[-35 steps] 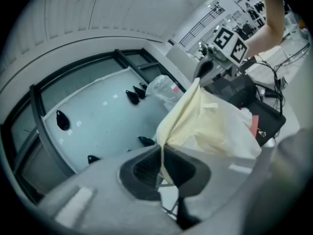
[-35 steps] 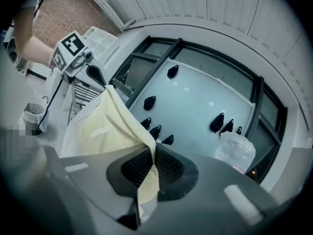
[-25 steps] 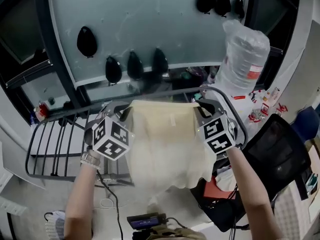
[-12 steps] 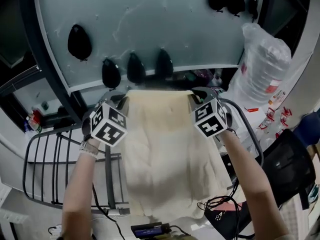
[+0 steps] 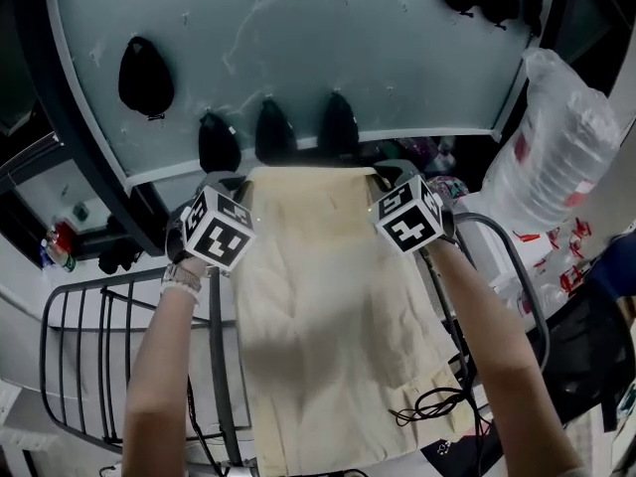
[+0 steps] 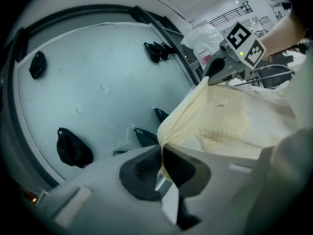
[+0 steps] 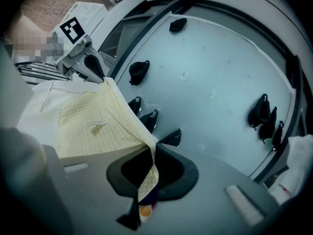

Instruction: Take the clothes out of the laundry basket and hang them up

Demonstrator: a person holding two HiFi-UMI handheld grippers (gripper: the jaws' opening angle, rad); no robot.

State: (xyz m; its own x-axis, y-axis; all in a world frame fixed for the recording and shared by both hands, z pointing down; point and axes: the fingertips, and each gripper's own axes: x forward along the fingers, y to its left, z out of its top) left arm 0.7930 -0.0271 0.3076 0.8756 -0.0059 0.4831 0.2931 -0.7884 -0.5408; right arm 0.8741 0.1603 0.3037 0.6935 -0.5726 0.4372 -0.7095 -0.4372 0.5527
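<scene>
Grip check, both tools. Clamped tight with left gripper [image 6: 161, 165] on the left top corner of cream checked garment [image 6: 220, 116], cloth pinched between the dark pads. Closed likewise with right gripper [image 7: 149, 168] on the opposite top corner, a strip of fabric trailing down through the pads. Held spread wide between the two, top edge roughly level, close in front of pale panel [image 5: 298, 48] with black fittings [image 5: 275, 129]. Lower part hanging free, with wire rack [image 5: 99, 346] just beside it in the head view. Clear of the basket already; no laundry basket in view.

Risks, as judged:
- Small bite on each corner. Likely to slip out of one side if pulled too taut or jerked, then swing and bunch.
- Uneven hand height: skewed top edge, catching on one fitting only or on none.
- Hem low near rack bars and loose cable [image 5: 427, 405]. Could snag, or drag the cable along.
- Letting go before the cloth is properly caught: straight drop to the floor.
- Kind of fitting (clip or hook) not clear from here, so wrong approach angle possible.
</scene>
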